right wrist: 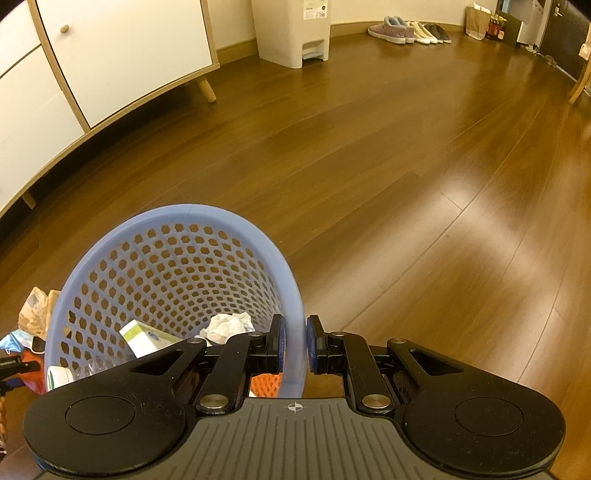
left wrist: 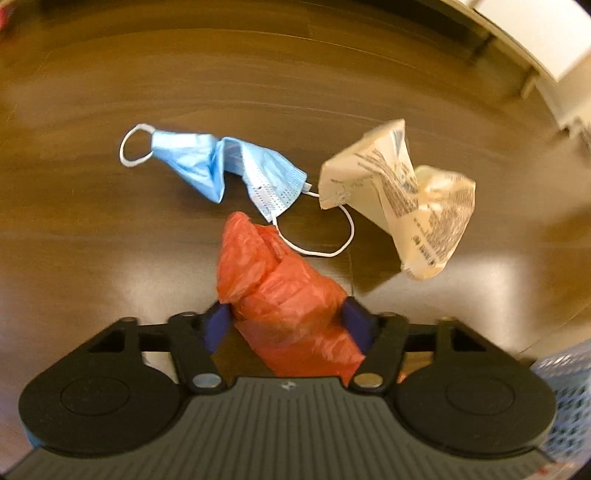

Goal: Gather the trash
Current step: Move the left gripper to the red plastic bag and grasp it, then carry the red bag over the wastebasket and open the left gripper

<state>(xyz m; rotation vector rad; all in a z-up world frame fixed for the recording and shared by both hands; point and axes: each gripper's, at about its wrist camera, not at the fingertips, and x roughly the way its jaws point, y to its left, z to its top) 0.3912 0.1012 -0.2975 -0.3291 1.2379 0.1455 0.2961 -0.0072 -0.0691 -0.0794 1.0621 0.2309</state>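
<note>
Left wrist view
Left gripper [left wrist: 286, 321]: jaws are clamping a crumpled red plastic bag [left wrist: 284, 295] between the blue pads.
Floor [left wrist: 92, 92]: dark wood is carrying the remaining trash.
Blue face mask [left wrist: 225, 166]: lying twisted just beyond the bag, one ear loop touching the wrapper.
Beige printed wrapper [left wrist: 406, 199]: lying crumpled to the right of the mask.

Right wrist view
Right gripper [right wrist: 295, 345]: jaws are pinching the rim of the blue perforated basket [right wrist: 177, 258].
Basket contents: a white tissue [right wrist: 229, 325] and a green-and-white box [right wrist: 144, 338] are sitting inside.
White cabinet [right wrist: 110, 55]: standing at far left.
Shoes [right wrist: 410, 31]: lining the far wall.
</note>
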